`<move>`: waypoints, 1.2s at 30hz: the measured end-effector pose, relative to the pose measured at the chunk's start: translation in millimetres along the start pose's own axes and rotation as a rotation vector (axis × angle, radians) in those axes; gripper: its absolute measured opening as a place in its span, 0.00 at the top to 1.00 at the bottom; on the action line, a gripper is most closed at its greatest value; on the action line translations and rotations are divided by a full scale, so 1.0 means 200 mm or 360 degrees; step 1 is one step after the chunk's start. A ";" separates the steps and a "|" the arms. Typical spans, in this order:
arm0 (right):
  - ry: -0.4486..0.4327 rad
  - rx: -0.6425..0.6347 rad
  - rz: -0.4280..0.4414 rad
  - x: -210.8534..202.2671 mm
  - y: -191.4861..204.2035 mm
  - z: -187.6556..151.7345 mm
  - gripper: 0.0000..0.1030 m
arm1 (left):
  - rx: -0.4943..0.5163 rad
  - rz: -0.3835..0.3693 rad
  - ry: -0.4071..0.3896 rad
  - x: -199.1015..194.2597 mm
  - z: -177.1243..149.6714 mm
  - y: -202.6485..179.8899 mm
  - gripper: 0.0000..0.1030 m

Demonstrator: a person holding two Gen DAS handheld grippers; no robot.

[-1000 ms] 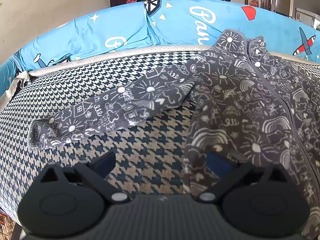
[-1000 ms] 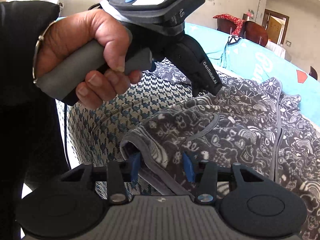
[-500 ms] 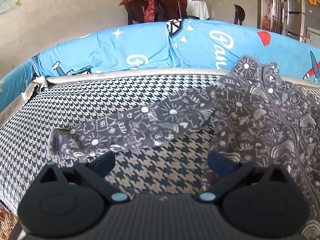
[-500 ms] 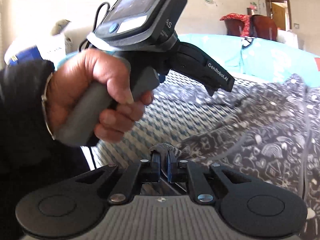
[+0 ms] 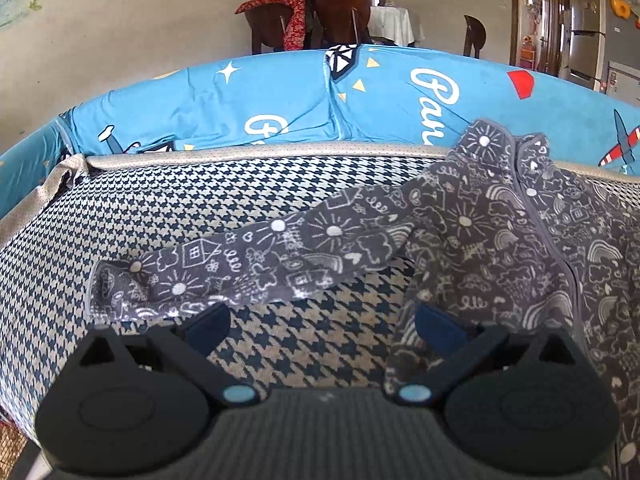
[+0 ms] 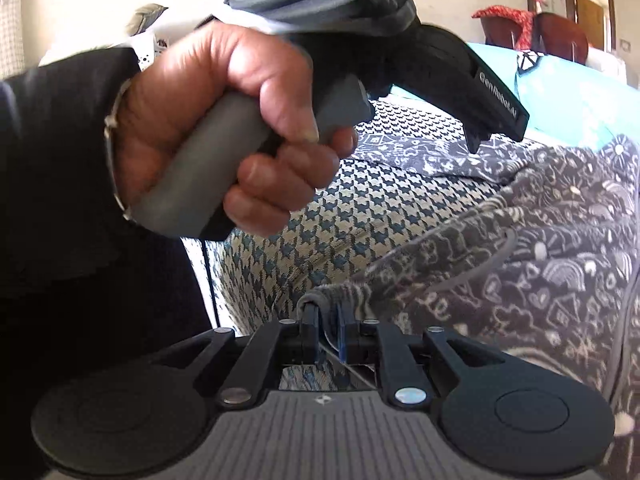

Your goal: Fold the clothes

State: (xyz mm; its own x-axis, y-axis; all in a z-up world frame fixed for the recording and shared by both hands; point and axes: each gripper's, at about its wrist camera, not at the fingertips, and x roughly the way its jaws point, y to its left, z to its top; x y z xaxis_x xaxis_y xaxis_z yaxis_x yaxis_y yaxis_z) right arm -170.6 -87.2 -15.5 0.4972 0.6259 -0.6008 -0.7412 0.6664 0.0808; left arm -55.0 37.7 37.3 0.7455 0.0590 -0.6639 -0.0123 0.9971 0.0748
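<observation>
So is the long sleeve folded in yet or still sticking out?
Sticking out. The sleeve lies stretched flat across the checked cushion, away from the jacket's body. No tool holds it.

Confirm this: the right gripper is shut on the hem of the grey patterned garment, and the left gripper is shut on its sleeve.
One thing is wrong. The left gripper is open and holds nothing; the sleeve lies flat on the houndstooth surface beyond its fingertips, as the left wrist view shows. The right gripper is indeed shut on the hem of the grey patterned garment.
</observation>
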 end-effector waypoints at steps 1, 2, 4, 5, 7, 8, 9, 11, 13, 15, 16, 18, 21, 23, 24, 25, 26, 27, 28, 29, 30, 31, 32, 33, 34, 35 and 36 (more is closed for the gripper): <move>0.0000 0.0010 0.0012 -0.03 -0.01 -0.01 0.80 | 0.0027 -0.0007 0.0004 0.00 -0.01 -0.03 0.00; 0.0001 0.0020 0.0024 -0.06 -0.01 -0.02 0.73 | 0.0053 -0.0015 0.0008 0.01 -0.01 -0.05 0.00; -0.0013 0.0043 0.0011 -0.12 -0.02 -0.04 0.71 | 0.0096 -0.0026 0.0018 0.01 -0.03 -0.09 0.00; -0.0022 0.0061 -0.0018 -0.15 -0.03 -0.05 0.71 | 0.0115 -0.0032 0.0023 0.01 -0.04 -0.12 0.00; -0.0039 0.0102 -0.0078 -0.21 -0.06 -0.07 0.71 | 0.0141 -0.0048 0.0028 0.01 -0.05 -0.15 0.00; -0.0047 0.0139 -0.0118 -0.24 -0.08 -0.08 0.71 | 0.0147 -0.0058 0.0029 0.01 -0.06 -0.16 0.00; -0.0057 0.0175 -0.0159 -0.26 -0.10 -0.09 0.71 | 0.0151 -0.0067 0.0030 0.01 -0.06 -0.18 0.00; -0.0084 0.0240 -0.0250 -0.31 -0.14 -0.11 0.70 | 0.0154 -0.0081 0.0037 0.01 -0.08 -0.20 0.00; -0.0108 0.0304 -0.0342 -0.34 -0.19 -0.12 0.70 | 0.0155 -0.0095 0.0046 0.02 -0.09 -0.22 0.00; -0.0129 0.0372 -0.0441 -0.37 -0.24 -0.12 0.69 | 0.0158 -0.0110 0.0056 0.02 -0.10 -0.24 0.00; -0.0139 0.0403 -0.0494 -0.38 -0.27 -0.12 0.69 | 0.0162 -0.0118 0.0060 0.01 -0.11 -0.26 0.00; -0.0154 0.0457 -0.0608 -0.41 -0.32 -0.12 0.69 | 0.0174 -0.0134 0.0060 0.01 -0.12 -0.29 0.00; -0.0172 0.0547 -0.0812 -0.49 -0.40 -0.15 0.69 | 0.0188 -0.0159 0.0058 0.00 -0.14 -0.33 0.00; -0.0191 0.0622 -0.0939 -0.57 -0.46 -0.18 0.68 | 0.0186 -0.0174 0.0062 -0.01 -0.16 -0.35 0.00; -0.0200 0.0660 -0.1005 -0.62 -0.49 -0.19 0.68 | 0.0185 -0.0181 0.0065 -0.01 -0.16 -0.36 0.00; -0.0206 0.0703 -0.1080 -0.66 -0.51 -0.21 0.68 | 0.0186 -0.0186 0.0067 -0.01 -0.17 -0.38 0.00; -0.0209 0.0746 -0.1158 -0.68 -0.55 -0.23 0.67 | 0.0187 -0.0191 0.0070 -0.02 -0.18 -0.39 0.00; -0.0206 0.0790 -0.1218 -0.71 -0.58 -0.25 0.65 | 0.0188 -0.0195 0.0072 -0.02 -0.18 -0.40 0.00; -0.0203 0.0835 -0.1279 -0.73 -0.61 -0.28 0.63 | 0.0192 -0.0199 0.0073 -0.02 -0.19 -0.41 0.00; -0.0198 0.0880 -0.1330 -0.76 -0.63 -0.30 0.63 | 0.0196 -0.0203 0.0074 -0.02 -0.19 -0.42 0.00; -0.0187 0.0929 -0.1352 -0.77 -0.66 -0.32 0.63 | 0.0199 -0.0208 0.0075 -0.02 -0.20 -0.43 0.00; -0.0178 0.0972 -0.1357 -0.78 -0.68 -0.34 0.63 | 0.0202 -0.0215 0.0077 -0.03 -0.20 -0.43 0.00; -0.0168 0.1005 -0.1347 -0.79 -0.70 -0.36 0.63 | 0.0204 -0.0220 0.0079 -0.03 -0.21 -0.44 0.00; -0.0157 0.1034 -0.1334 -0.79 -0.72 -0.37 0.62 | 0.0206 -0.0224 0.0082 -0.03 -0.21 -0.45 0.00; -0.0144 0.1055 -0.1313 -0.78 -0.73 -0.38 0.62 | 0.0207 -0.0227 0.0085 -0.03 -0.22 -0.46 0.00; -0.0132 0.1078 -0.1294 -0.77 -0.74 -0.40 0.63 | 0.0208 -0.0230 0.0089 -0.03 -0.22 -0.46 0.00; -0.0124 0.1113 -0.1279 -0.77 -0.76 -0.41 0.63 | 0.0209 -0.0232 0.0092 -0.03 -0.23 -0.47 0.00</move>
State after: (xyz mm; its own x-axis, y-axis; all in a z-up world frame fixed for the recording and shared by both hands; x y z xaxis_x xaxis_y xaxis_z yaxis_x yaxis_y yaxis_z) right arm -171.3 -317.3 -0.5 0.7706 -0.0928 -0.6305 0.2279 0.9640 0.1367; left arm -89.7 -53.9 0.6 0.6936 -0.0790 -0.7160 0.1829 0.9807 0.0690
